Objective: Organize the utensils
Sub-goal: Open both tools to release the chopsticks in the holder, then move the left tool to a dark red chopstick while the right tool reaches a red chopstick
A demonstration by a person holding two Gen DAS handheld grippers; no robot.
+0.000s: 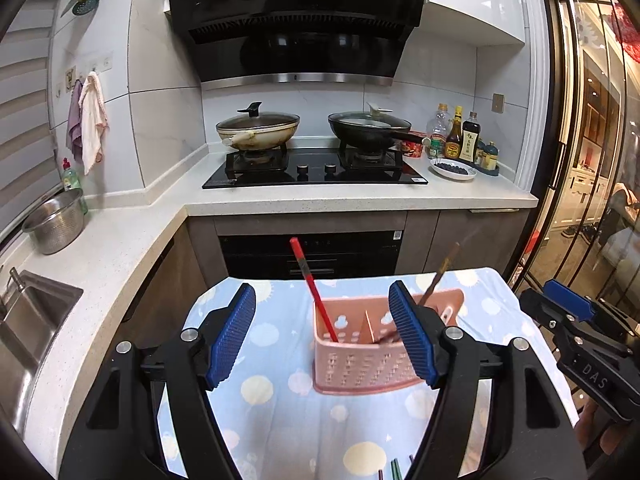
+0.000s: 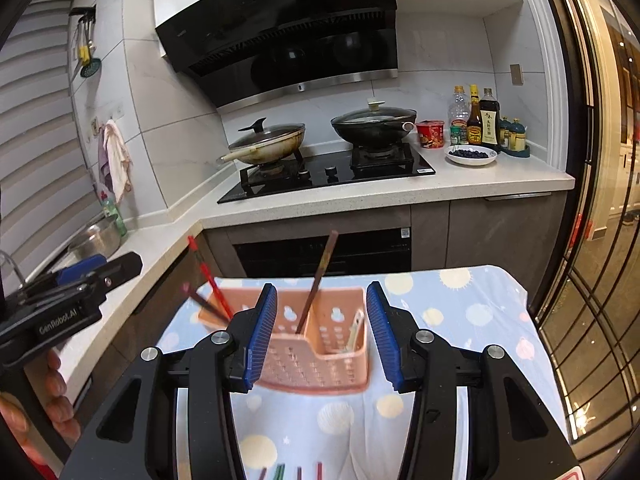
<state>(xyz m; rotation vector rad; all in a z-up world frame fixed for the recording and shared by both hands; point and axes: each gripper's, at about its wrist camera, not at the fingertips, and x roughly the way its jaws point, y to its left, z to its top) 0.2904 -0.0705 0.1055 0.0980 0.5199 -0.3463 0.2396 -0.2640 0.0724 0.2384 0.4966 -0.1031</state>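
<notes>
A pink perforated utensil holder stands on a small table with a blue dotted cloth. A red chopstick leans in its left compartment and a brown chopstick leans further right. A pale utensil lies in the rightmost compartment. More chopstick ends lie on the cloth at the near edge. My left gripper is open and empty, in front of the holder. My right gripper is open and empty, straddling the holder's right half.
Behind the table stands a counter with a gas hob, two lidded pans, sauce bottles and a plate of blueberries. A steel colander and sink are on the left. A glass door is on the right.
</notes>
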